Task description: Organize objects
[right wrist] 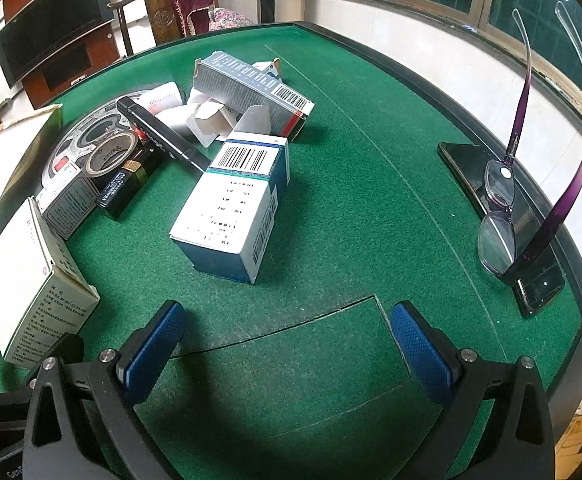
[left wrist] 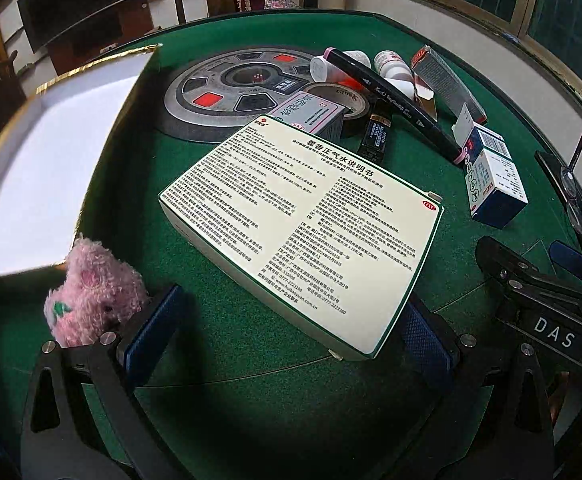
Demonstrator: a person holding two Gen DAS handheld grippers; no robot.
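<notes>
My left tongs [left wrist: 287,340] are standing spread wide over the green bench [left wrist: 219,360], with the big flat medicine box [left wrist: 303,232] lying between the two blue pads [left wrist: 151,332]. From the left wrist view I cannot tell whether either pad is touching the box; the near corner of the box is sitting just beside the right-hand pad. A pink plush toy [left wrist: 95,292] is leaning just outside the left-hand pad, under the edge of a white gold-rimmed box lid [left wrist: 51,152].

Beyond the flat box I am seeing the clutter heaped over a round grey dial panel [left wrist: 211,92] set in the bench: a roll of tape [left wrist: 339,94], a small grey-and-pink carton [left wrist: 311,114], a black marker [left wrist: 395,98] lying slantwise across the pile, a small black box with a gold band [left wrist: 379,132], white bottles [left wrist: 391,66] and an opened grey carton [left wrist: 447,80].

My right tongs [right wrist: 287,344] are hovering spread apart above bare felt, pinching nothing. Ahead of them the blue-and-white box [right wrist: 227,216] is lying on its side, barcode up, touching the marker's tip. At the far right a pair of purple glasses [right wrist: 503,208] is resting lens-down on a dark phone [right wrist: 531,280] near the bench's rim, temples sticking up. The flat medicine box is showing at the left edge of this view, tilted up on edge.
</notes>
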